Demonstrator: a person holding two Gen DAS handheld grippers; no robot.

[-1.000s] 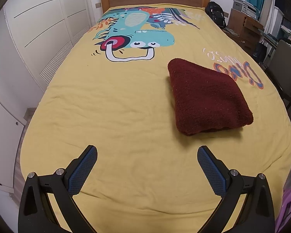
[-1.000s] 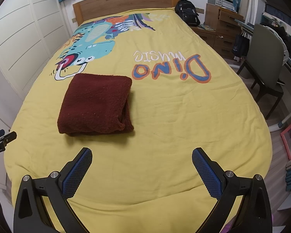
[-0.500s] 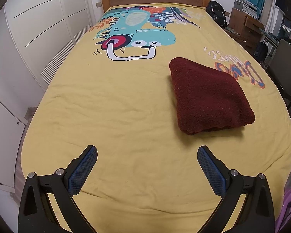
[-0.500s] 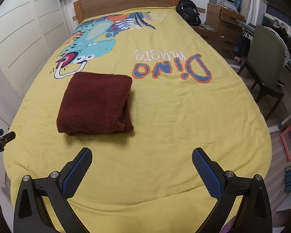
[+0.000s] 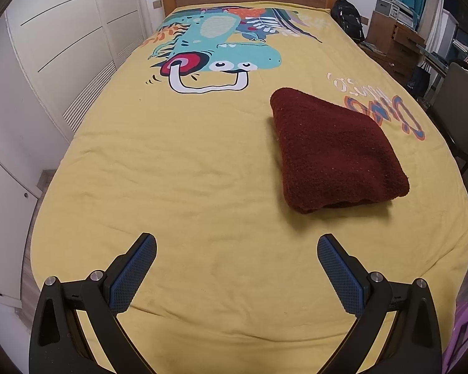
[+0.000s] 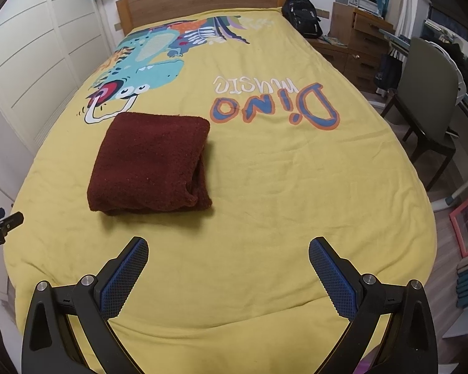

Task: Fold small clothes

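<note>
Maroon fleece garment (image 6: 149, 163) lies folded on yellow bedspread (image 6: 265, 187) printed "Dino music", below the dinosaur print (image 5: 221, 53). Left gripper (image 5: 236, 268) and right gripper (image 6: 228, 269) both spread wide, empty, apart from garment.

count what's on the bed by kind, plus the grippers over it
folded dark red garment: 1
yellow bedspread: 1
grippers: 2, the left gripper and the right gripper, both open and empty
total: 4
</note>
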